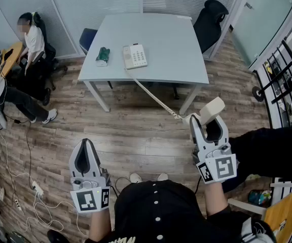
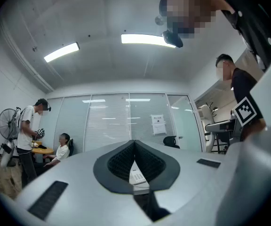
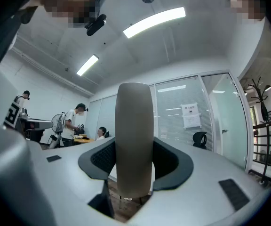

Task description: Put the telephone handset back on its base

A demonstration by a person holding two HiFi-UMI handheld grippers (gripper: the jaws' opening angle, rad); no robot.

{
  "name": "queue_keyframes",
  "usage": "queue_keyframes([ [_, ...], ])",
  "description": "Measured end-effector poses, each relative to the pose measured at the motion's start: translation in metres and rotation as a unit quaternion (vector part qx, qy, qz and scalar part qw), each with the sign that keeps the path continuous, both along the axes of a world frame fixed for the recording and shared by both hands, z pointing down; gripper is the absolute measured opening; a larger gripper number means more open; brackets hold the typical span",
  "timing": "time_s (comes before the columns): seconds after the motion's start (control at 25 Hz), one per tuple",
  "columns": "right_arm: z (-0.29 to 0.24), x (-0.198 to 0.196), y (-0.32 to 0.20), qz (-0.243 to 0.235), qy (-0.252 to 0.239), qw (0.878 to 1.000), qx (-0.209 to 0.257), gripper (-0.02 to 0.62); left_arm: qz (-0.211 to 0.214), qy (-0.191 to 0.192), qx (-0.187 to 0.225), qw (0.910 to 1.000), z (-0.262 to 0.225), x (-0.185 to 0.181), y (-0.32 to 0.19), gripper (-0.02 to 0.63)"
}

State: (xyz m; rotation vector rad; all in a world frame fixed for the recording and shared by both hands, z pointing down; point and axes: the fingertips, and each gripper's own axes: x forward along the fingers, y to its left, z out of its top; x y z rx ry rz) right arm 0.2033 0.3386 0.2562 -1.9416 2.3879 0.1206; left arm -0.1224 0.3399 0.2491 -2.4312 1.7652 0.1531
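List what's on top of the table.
A telephone base and a small green thing lie on the table. The handset isn't there: the right gripper holds it. Beneath the base is covered.

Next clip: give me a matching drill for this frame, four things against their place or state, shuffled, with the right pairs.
1. handset
2. telephone base
3. green packet
4. left gripper

A. jaws together, nothing between them
B. lying on the table, left of the telephone base in the head view
C. clamped in the right gripper
D. on the table, its coiled cord trailing off the near edge

Pairs: 1-C, 2-D, 3-B, 4-A
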Motion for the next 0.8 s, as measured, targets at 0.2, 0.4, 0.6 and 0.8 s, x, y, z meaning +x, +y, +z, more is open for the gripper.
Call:
queue_keyframes([
  [0.2,-0.001,-0.005,-0.001,0.0,0.001,1.0,-0.001,0.23,0.001,0.002,-0.001,1.0,0.0,-0.004,-0.001,0.015],
  [0.4,0.0,-0.009,-0.001,0.002,-0.002,1.0,0.0,0.23,0.003,0.003,-0.002,1.0,0.003,-0.008,-0.003,0.015],
  [0.6,0.001,-0.011,-0.002,0.007,-0.016,1.0,0.003,0.23,0.008,0.005,-0.001,1.0,0.005,-0.013,-0.006,0.015],
  [0.8,0.003,-0.02,-0.004,0.014,-0.008,1.0,0.001,0.23,0.009,0.006,0.002,0.9999,0.006,-0.025,-0.009,0.015],
])
